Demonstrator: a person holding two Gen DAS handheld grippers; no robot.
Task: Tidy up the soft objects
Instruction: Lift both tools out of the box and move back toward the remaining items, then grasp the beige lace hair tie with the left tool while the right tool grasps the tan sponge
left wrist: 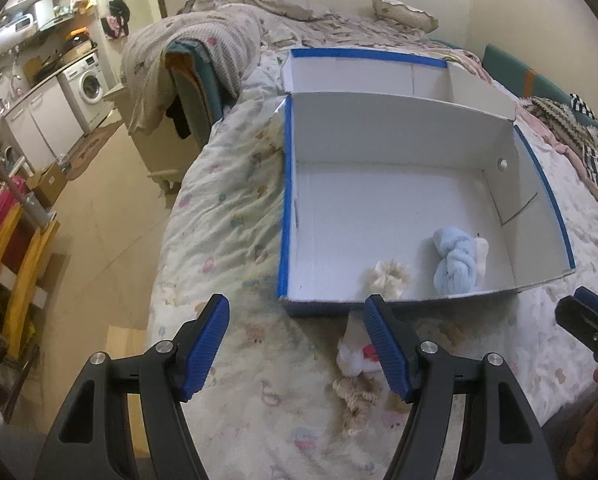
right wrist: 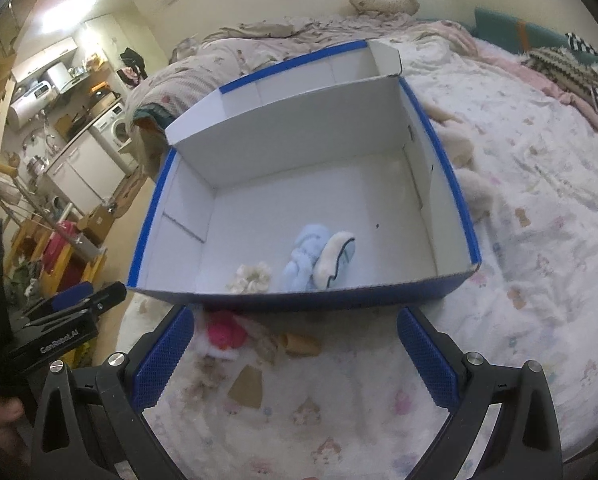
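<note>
A white cardboard box with blue edges (left wrist: 287,200) (right wrist: 465,208) lies open on the bed. Inside near its front wall lie a cream scrunchie (left wrist: 389,278) (right wrist: 251,276), a light blue knotted cloth (left wrist: 453,260) (right wrist: 305,258) and a white soft piece (right wrist: 335,258). In front of the box on the bedspread lie a white and red plush item (left wrist: 357,356) (right wrist: 225,336) and a beige scrunchie (left wrist: 355,400). My left gripper (left wrist: 297,348) is open and empty above the bedspread, left of these. My right gripper (right wrist: 295,356) is open and empty in front of the box.
A beige plush toy (right wrist: 459,148) lies right of the box. Rumpled blankets and a pillow (left wrist: 403,10) lie at the bed's far end. The floor, a yellow rack (left wrist: 15,264) and kitchen units with a washing machine (left wrist: 89,84) are to the left.
</note>
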